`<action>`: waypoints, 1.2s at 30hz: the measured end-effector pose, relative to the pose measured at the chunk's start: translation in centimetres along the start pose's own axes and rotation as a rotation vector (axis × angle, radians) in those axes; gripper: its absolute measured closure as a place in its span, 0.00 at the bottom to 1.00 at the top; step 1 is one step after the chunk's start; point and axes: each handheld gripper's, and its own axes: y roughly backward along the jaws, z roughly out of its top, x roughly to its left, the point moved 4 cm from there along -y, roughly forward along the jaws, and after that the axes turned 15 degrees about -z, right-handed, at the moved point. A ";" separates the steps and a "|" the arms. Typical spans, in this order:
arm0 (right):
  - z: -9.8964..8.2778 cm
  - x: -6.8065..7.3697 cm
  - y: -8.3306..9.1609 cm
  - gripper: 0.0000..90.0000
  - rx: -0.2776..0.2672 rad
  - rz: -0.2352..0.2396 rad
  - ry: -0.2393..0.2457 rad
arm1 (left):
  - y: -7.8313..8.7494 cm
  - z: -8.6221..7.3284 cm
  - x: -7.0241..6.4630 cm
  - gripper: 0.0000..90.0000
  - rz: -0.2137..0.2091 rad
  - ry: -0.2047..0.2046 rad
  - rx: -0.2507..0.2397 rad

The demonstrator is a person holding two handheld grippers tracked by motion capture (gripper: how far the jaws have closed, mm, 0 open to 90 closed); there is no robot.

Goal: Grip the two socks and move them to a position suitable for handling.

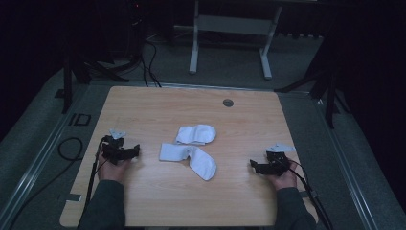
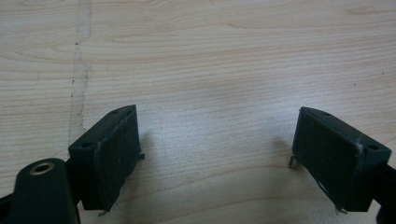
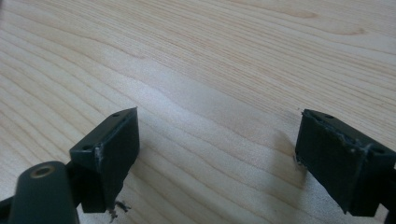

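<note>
The wooden table (image 1: 158,206) is the largest thing here, pale with a fine grain, rounded corners and a small grey round cap (image 1: 228,102) set into it near the far edge. In the left gripper view a faint scuffed line (image 2: 77,84) runs down the wood on the left of the picture. No brand, label or readable writing shows on the table, the socks or the grippers; beside the table's left edge, on the dark floor, a pale mark (image 1: 79,119) can be seen that is too small to read.

Near the middle of the table lie two white socks. The longer sock (image 1: 189,159) lies flat and bent, its leg pointing left and its foot angling down toward the person's side. The folded sock (image 1: 196,134) lies just beyond it, doubled over into a short rounded bundle; whether the two touch I cannot tell. Both are plain white, with no pattern visible.

The left gripper (image 1: 135,151) rests low over the table to the left of the socks, near the longer sock's leg end but apart from it. Its jaws stand wide, with bare wood between the black pads (image 2: 116,154).

The right gripper (image 1: 253,165) rests to the right of the socks, well apart from them, pointing inward. Its jaws stand wide as well, nothing between its pads (image 3: 116,149), just wood.

A person's hands in dark green sleeves (image 1: 103,206) hold both grippers, each trailing a black cable (image 1: 91,179).
</note>
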 end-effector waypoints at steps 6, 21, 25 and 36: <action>0.1 0.0 0.0 0.18 0.006 -0.006 -0.008 | 0.0 0.0 0.0 0.17 0.003 0.004 -0.003; 1.3 1.5 2.7 0.46 0.022 0.048 0.094 | 0.0 0.0 0.0 0.17 0.003 0.005 -0.003; 1.5 2.6 3.5 0.49 0.028 0.062 0.164 | 0.0 0.0 0.0 0.17 0.003 0.005 -0.003; 3.3 5.9 4.9 0.57 0.012 0.148 0.281 | 0.0 0.0 0.0 0.17 0.003 0.005 -0.003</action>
